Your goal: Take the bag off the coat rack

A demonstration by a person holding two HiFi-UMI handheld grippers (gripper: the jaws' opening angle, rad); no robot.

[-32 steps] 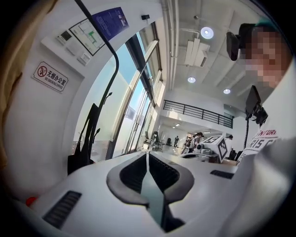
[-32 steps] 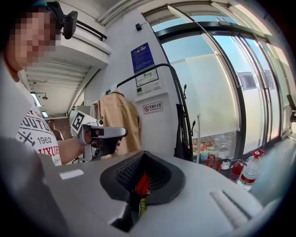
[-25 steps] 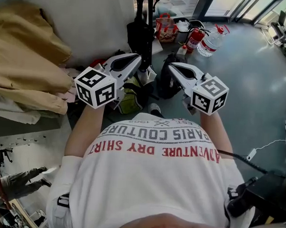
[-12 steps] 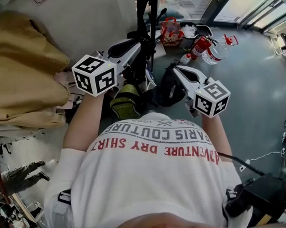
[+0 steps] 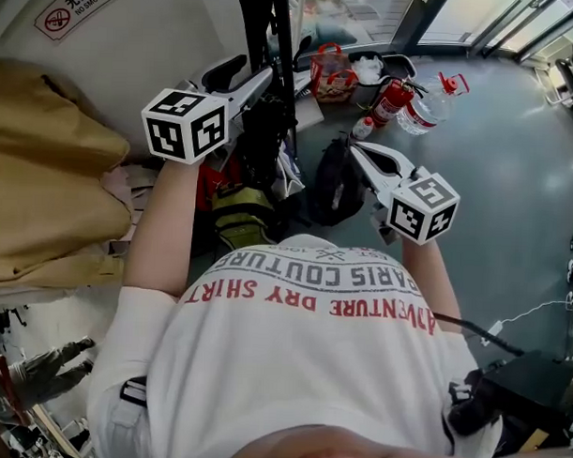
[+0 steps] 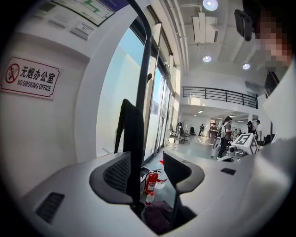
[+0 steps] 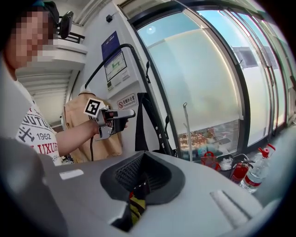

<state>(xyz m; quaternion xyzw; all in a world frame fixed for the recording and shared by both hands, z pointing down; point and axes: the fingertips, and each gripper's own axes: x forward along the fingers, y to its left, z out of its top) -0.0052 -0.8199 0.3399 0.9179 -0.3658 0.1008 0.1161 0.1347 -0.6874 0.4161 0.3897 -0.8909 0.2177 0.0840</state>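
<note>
The black coat rack pole [image 5: 272, 30] rises at top centre. A dark bag [image 5: 261, 143] with olive and red parts hangs against it by a wide black strap [image 6: 134, 139]. My left gripper [image 5: 257, 74] is up at the pole. Its jaws have just been opening, and the strap stands between them, close to the left pad, without being squeezed. In the right gripper view, the left gripper [image 7: 132, 112] is just left of the strap [image 7: 141, 122]. My right gripper [image 5: 357, 149] is lower and to the right, apart from the bag, shut with nothing in it.
A tan coat [image 5: 44, 196] fills the left side. Another black bag [image 5: 333, 183] sits low beside the rack. Fire extinguishers [image 5: 390, 91], a water bottle [image 5: 427, 87] and a red basket [image 5: 334, 70] stand on the floor by the glass wall. A no-smoking sign [image 6: 30, 77] hangs on the wall.
My left gripper has moved up and forward to the rack pole and its jaws have opened around the strap. The right gripper has shifted slightly right and lower, still shut.
</note>
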